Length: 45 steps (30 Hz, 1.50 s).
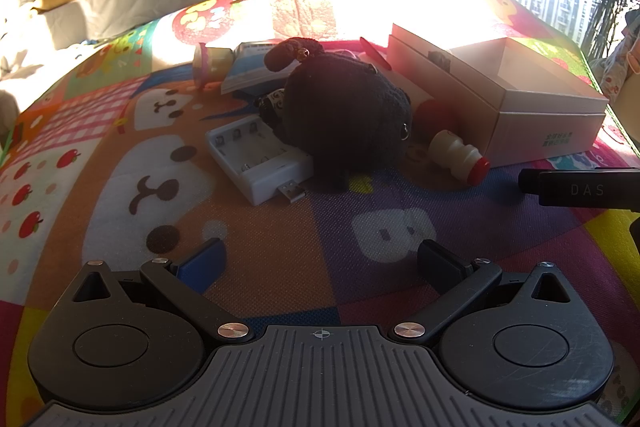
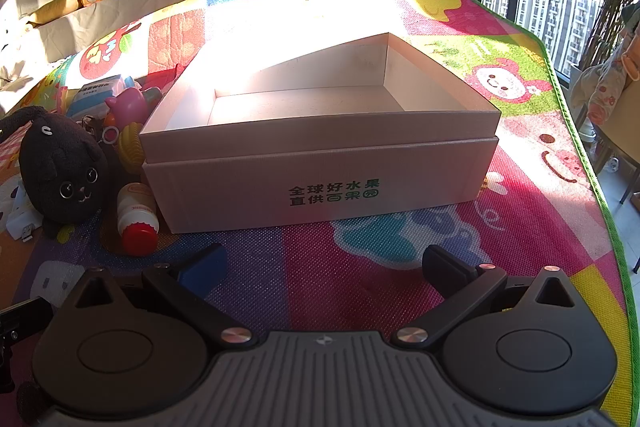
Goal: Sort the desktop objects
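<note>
Left wrist view: the left gripper (image 1: 320, 259) hovers wide open and empty over the play mat (image 1: 280, 247). Straight ahead, well apart, lies the white battery charger (image 1: 258, 161), its long axis slanting toward the gripper's right, touching the black plush cat (image 1: 344, 115). A small bottle (image 1: 458, 155) lies beside the open box (image 1: 520, 115). The right gripper (image 2: 320, 267), also spread and empty, faces the box and sits nearer the bottle.
</note>
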Each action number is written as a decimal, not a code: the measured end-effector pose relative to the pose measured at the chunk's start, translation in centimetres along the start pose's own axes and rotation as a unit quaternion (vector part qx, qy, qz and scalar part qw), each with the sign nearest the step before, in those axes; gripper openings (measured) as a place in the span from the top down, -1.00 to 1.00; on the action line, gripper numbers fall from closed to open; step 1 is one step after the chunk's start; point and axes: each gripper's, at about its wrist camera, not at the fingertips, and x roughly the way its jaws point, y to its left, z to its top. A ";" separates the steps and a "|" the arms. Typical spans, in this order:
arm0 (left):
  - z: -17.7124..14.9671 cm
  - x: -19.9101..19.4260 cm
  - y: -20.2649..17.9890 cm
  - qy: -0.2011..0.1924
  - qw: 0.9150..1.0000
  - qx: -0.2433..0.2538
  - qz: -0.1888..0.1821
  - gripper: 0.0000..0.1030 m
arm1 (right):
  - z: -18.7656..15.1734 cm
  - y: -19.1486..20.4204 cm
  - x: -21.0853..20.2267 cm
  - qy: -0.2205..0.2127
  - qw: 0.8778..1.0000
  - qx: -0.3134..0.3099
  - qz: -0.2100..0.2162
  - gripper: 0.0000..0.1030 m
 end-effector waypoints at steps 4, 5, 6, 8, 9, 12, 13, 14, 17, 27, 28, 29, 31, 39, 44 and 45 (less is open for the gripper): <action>0.0 0.0 0.0 0.000 1.000 0.000 0.000 -1.00 | 0.0 0.0 0.0 0.000 1.000 0.000 0.000 -1.00; 0.0 0.0 0.0 0.000 1.000 0.000 0.000 -1.00 | 0.0 0.0 0.0 0.000 1.000 0.000 0.000 -1.00; 0.0 0.0 0.0 0.000 1.000 0.000 0.000 -1.00 | 0.0 0.0 0.0 0.000 1.000 0.000 0.000 -1.00; 0.0 0.0 0.0 0.000 1.000 0.000 0.000 -1.00 | 0.0 0.0 0.0 0.000 1.000 0.000 0.000 -1.00; 0.0 0.0 0.0 0.000 1.000 0.000 0.000 -1.00 | 0.0 0.0 0.0 0.000 1.000 0.000 0.000 -1.00; 0.0 0.0 0.0 0.000 1.000 0.000 0.000 -1.00 | 0.0 0.0 0.0 0.000 1.000 0.000 0.000 -1.00; 0.0 0.0 0.0 0.000 1.000 0.000 0.000 -1.00 | 0.0 0.0 0.0 0.000 1.000 0.000 0.000 -1.00; 0.0 0.0 0.0 0.000 1.000 0.000 0.000 -1.00 | 0.0 0.0 0.0 0.000 1.000 0.000 0.000 -1.00; 0.0 0.0 0.0 0.000 1.000 0.000 0.000 -1.00 | 0.0 0.0 0.0 0.000 1.000 0.000 0.000 -1.00; 0.0 0.1 0.1 0.001 1.000 0.000 0.001 -1.00 | 0.0 0.1 0.0 0.000 1.000 0.000 0.000 -1.00; 0.0 0.1 0.1 0.001 1.000 0.000 0.001 -1.00 | 0.0 0.1 0.1 0.000 1.000 0.000 0.000 -1.00; 0.0 0.1 0.1 0.001 1.000 0.000 0.001 -1.00 | 0.0 0.1 0.1 0.000 1.000 -0.001 0.000 -1.00; 0.0 0.0 0.1 0.001 1.000 -0.001 0.001 -1.00 | 0.0 0.2 0.2 0.000 1.000 0.000 0.000 -1.00; 0.0 0.2 0.3 0.004 1.000 0.000 0.001 -1.00 | -0.2 -0.1 -0.4 0.007 1.000 -0.004 0.003 -1.00; 0.2 0.1 0.0 0.011 1.000 0.004 0.002 -1.00 | -1.1 -0.2 -1.5 0.014 1.000 -0.014 0.012 -1.00; 0.2 0.1 0.0 0.012 1.000 0.005 0.001 -1.00 | -1.2 -0.3 -1.7 0.016 1.000 -0.017 0.016 -1.00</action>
